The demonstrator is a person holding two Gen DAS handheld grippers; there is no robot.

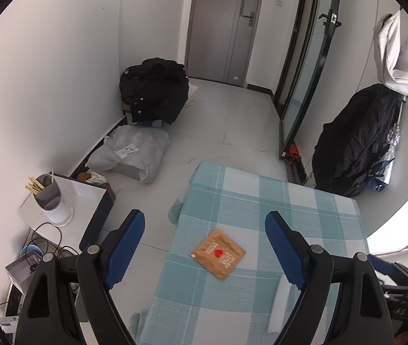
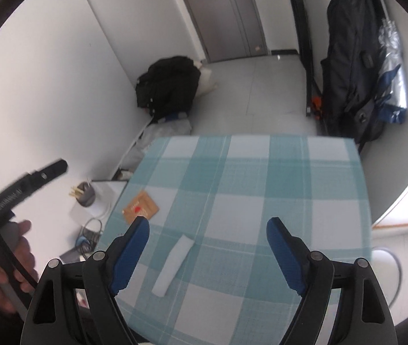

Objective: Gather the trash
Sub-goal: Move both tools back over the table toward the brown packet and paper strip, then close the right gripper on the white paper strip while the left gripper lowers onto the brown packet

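From my left gripper (image 1: 205,221), held above the near left part of the table (image 1: 261,201), I see the flat packet (image 1: 218,254) lying on the cloth between its spread fingers, with the folded paper strip (image 1: 278,304) on the cloth nearer and to the right. From my right gripper (image 2: 208,227) that strip (image 2: 172,261) lies between the fingers and the packet (image 2: 140,207) sits beyond it near the table's left edge. Left of the table a low cabinet (image 1: 86,192) carries a bin (image 1: 53,201) holding sticks, and bags (image 1: 153,90) lie on the floor behind, against the wall.
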